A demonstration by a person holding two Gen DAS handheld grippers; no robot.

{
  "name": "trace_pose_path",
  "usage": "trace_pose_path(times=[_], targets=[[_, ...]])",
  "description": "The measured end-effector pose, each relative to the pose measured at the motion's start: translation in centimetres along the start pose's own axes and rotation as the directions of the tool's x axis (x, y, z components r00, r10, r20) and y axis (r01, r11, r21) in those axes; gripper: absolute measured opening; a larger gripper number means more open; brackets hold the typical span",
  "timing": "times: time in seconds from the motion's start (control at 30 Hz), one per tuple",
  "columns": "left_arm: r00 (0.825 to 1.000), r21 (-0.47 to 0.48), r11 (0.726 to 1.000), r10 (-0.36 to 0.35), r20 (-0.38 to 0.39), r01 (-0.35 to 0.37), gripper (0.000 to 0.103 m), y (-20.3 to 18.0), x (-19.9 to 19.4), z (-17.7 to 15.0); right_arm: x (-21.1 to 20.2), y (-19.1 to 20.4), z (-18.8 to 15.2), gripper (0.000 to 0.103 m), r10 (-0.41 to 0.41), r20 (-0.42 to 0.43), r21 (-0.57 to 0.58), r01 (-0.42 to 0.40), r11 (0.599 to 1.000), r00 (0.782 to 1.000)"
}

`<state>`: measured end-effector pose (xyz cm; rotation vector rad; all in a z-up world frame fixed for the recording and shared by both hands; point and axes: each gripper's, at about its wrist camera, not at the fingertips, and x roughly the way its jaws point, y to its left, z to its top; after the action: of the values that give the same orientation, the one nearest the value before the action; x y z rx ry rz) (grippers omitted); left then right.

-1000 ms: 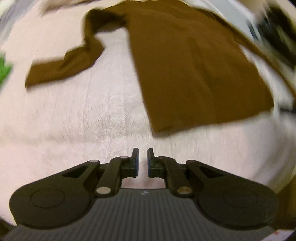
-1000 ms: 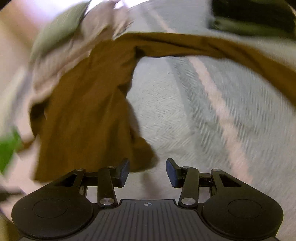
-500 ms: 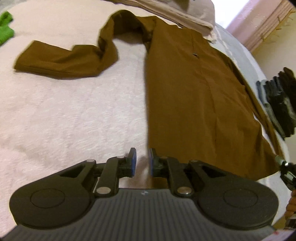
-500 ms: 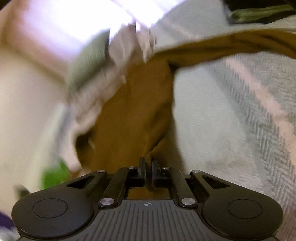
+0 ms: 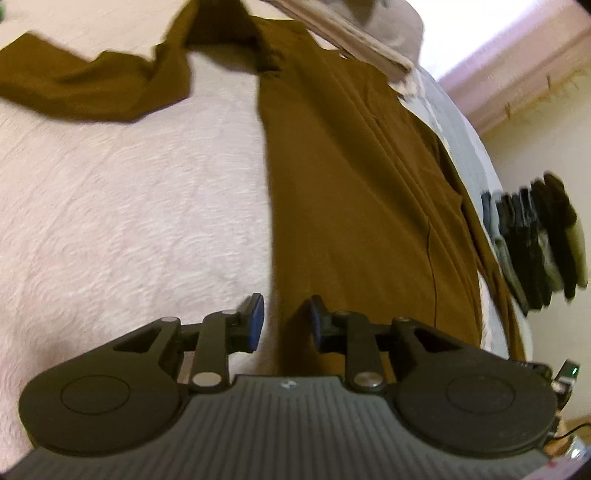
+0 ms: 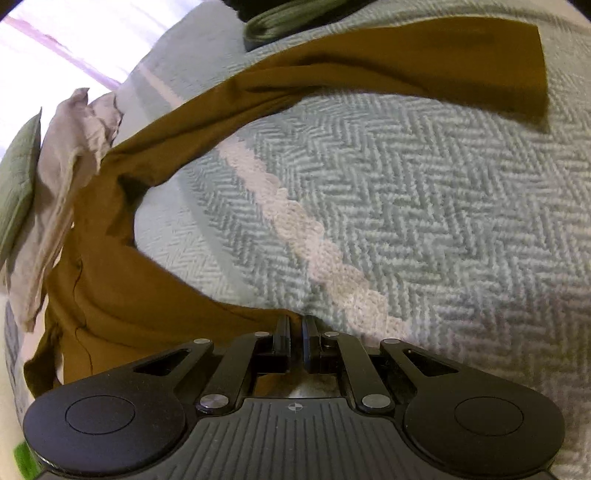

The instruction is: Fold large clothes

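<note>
Soft warm indoor light, blown-out glare top corners, slight motion blur, fisheye edge bending

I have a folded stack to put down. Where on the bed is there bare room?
Free: the pink blanket left of the brown shirt, below its sleeve; and the herringbone blanket under the other sleeve. Crowded: dark folded clothes at the edge.

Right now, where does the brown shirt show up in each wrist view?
Left wrist: the brown shirt runs up the centre-right, one sleeve bent off to the upper left.
Right wrist: it lies down the left side, a sleeve arching across the top.
Shared landmark: the crumpled beige cloth by its collar end.
</note>
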<state>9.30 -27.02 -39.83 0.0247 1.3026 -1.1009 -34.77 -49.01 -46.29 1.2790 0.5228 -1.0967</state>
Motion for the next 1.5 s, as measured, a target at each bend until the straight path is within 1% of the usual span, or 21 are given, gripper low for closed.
trace_pose_path(times=[0.07,0.1,0.13,0.2,0.37,0.47,0.63,0.73,0.8,0.93,1.0,1.03,1.07,1.1,1.17,1.2,1.23,1.27,1.33,1.43,1.5], targets=[[0.999,-0.059,0.997,-0.043,-0.031,0.041,0.022,0.0,0.9,-0.3,0.3,0.0,0.1,0.002,-0.003,-0.004,-0.011,0.003,1.0,1.0],[0.997,-0.048,0.997,-0.064,-0.043,0.062,0.015,-0.7,1.4,-0.4,-0.1,0.3,-0.1,0.002,-0.007,-0.004,-0.034,0.007,0.999,1.0],[0.997,-0.01,0.998,-0.059,-0.043,0.058,0.005,-1.7,1.7,-0.6,-0.4,0.8,-0.3,0.002,-0.008,-0.005,-0.052,0.007,0.999,1.0],[1.0,0.109,0.994,-0.009,-0.007,0.009,0.005,-3.6,0.6,-0.4,-2.0,1.7,-1.0,0.002,0.024,-0.023,-0.097,-0.027,0.995,0.999],[0.987,0.242,0.96,0.112,0.115,-0.137,0.004,-4.4,-10.3,-0.1,-9.3,5.4,-4.3,0.002,0.149,-0.086,-0.245,-0.166,0.955,0.985],[0.974,0.276,0.935,0.21,0.083,-0.225,0.004,-3.7,-11.0,-0.2,-9.6,7.1,-6.7,0.002,0.086,-0.163,-0.328,-0.136,0.935,0.983],[0.964,0.241,0.937,0.265,-0.018,-0.253,0.009,-1.5,-3.2,-2.3,-3.4,4.6,-8.6,0.002,-0.099,-0.177,-0.337,0.034,0.941,0.979],[0.973,0.16,0.961,0.231,-0.014,-0.226,0.019,-0.1,-4.5,-2.8,-2.5,5.2,-8.7,0.015,-0.134,-0.192,-0.347,0.06,0.936,0.972],[0.983,0.054,0.981,0.186,-0.014,-0.185,0.024,1.9,-7.4,-2.1,-3.2,5.6,-8.5,0.063,-0.132,-0.229,-0.371,0.039,0.928,0.965],[0.971,-0.144,0.97,0.211,0.115,-0.194,0.032,6.8,-11.9,2.4,-5.3,5.8,-7.3,0.067,-0.13,-0.201,-0.316,0.062,0.947,0.971],[0.954,-0.239,0.955,0.226,0.197,-0.177,0.037,9.9,-11.6,6.3,-5.5,6.0,-6.4,0.067,-0.137,-0.155,-0.271,0.091,0.958,0.978],[0.945,-0.279,0.945,0.236,0.225,-0.17,0.048,11.4,-10.7,8.3,-5.2,6.2,-5.9,0.067,-0.141,-0.136,-0.252,0.104,0.962,0.981],[0.94,-0.326,0.929,0.255,0.227,-0.173,0.051,13.0,-9.2,10.1,-4.8,6.5,-5.6,0.067,-0.152,-0.12,-0.233,0.121,0.965,0.981],[0.936,-0.382,0.906,0.28,0.214,-0.183,0.05,14.4,-7.3,11.8,-4.5,6.8,-5.4,0.067,-0.163,-0.108,-0.212,0.138,0.967,0.981],[0.936,-0.468,0.871,0.279,0.214,-0.152,0.03,16.9,-5.2,14.0,-3.8,7.5,-5.2,0.067,-0.182,-0.09,-0.177,0.164,0.97,0.979],[0.934,-0.473,0.869,0.278,0.225,-0.145,0.001,17.5,-4.9,15.0,-3.5,8.0,-5.3,0.067,-0.193,-0.086,-0.168,0.177,0.97,0.977],[0.929,-0.438,0.886,0.281,0.24,-0.154,0.001,17.4,-5.0,15.9,-3.5,8.3,-5.5,0.067,-0.206,-0.08,-0.168,0.191,0.967,0.975],[0.914,-0.373,0.91,0.297,0.278,-0.182,0.001,16.8,-5.7,16.7,-3.5,8.8,-5.6,0.067,-0.226,-0.065,-0.169,0.212,0.962,0.972],[0.85,-0.243,0.931,0.352,0.391,-0.274,0.001,16.3,-8.2,18.4,-3.9,9.3,-5.8,0.067,-0.245,-0.046,-0.163,0.234,0.958,0.969],[0.732,-0.188,0.895,0.439,0.52,-0.404,0.001,17.5,-13.0,20.4,-4.7,9.7,-6.3,0.067,-0.258,-0.021,-0.131,0.253,0.959,0.966],[0.692,-0.185,0.855,0.503,0.517,-0.484,0.001,19.5,-14.4,21.3,-4.9,9.9,-6.5,0.067,-0.28,-0.005,-0.114,0.277,0.954,0.96]])
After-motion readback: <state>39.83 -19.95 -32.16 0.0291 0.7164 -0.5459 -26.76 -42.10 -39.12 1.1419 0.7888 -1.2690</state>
